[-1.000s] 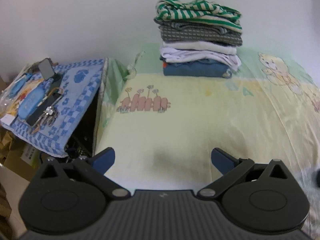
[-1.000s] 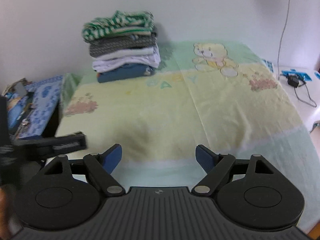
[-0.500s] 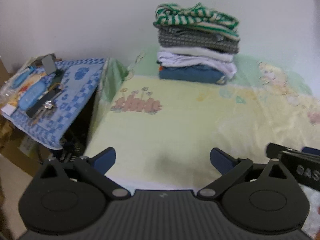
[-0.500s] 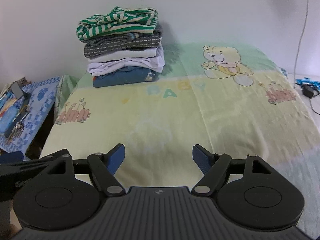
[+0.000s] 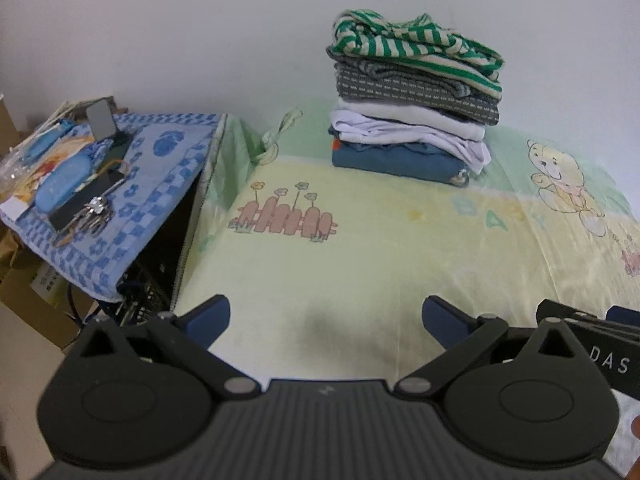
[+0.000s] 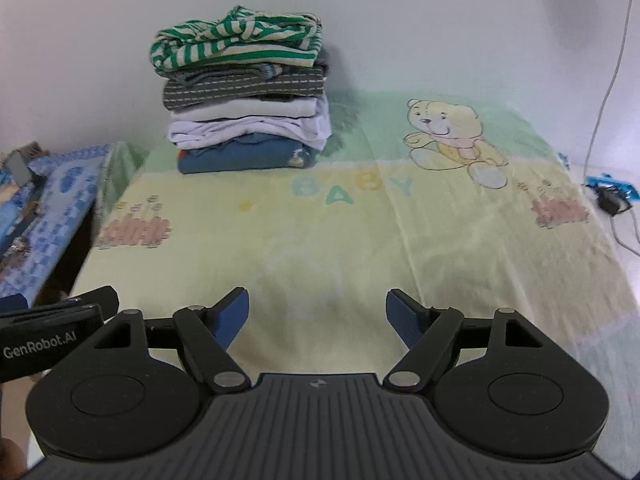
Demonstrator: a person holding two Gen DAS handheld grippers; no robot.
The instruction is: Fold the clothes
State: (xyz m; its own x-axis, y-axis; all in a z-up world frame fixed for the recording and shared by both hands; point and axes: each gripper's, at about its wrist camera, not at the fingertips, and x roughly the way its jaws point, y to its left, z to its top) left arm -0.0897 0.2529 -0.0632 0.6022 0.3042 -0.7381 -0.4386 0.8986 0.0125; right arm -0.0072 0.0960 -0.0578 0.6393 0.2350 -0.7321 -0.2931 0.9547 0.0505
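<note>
From my left wrist view, my left claw (image 5: pixel 326 320) hangs with its blue-padded fingers wide apart and nothing between them, low over the pale yellow-and-green baby blanket (image 5: pixel 360 248) that covers the bed. The stack of folded clothes (image 5: pixel 412 104) sits at the far side against the white wall (image 5: pixel 200 32), well apart from me: a green-and-cream striped top (image 5: pixel 416 46) on top, a grey patterned garment under it, then white pieces, and a blue garment at the bottom. To the left, a blue checkered cloth (image 5: pixel 160 184) covers a lower surface and carries a bunch of keys (image 5: pixel 92 214). The side of my right claw (image 5: pixel 592 340) shows at the right edge.

From my right wrist view, my right claw (image 6: pixel 318 316) is likewise spread open and empty above the blanket's near part. The same stack stands far left of centre, beside the printed yellow teddy bear (image 6: pixel 452 140) and the letters "BABY". A grey cable (image 6: pixel 612 80) runs down the wall at right. My left claw's black body (image 6: pixel 56 328) sits at the lower left.
</note>
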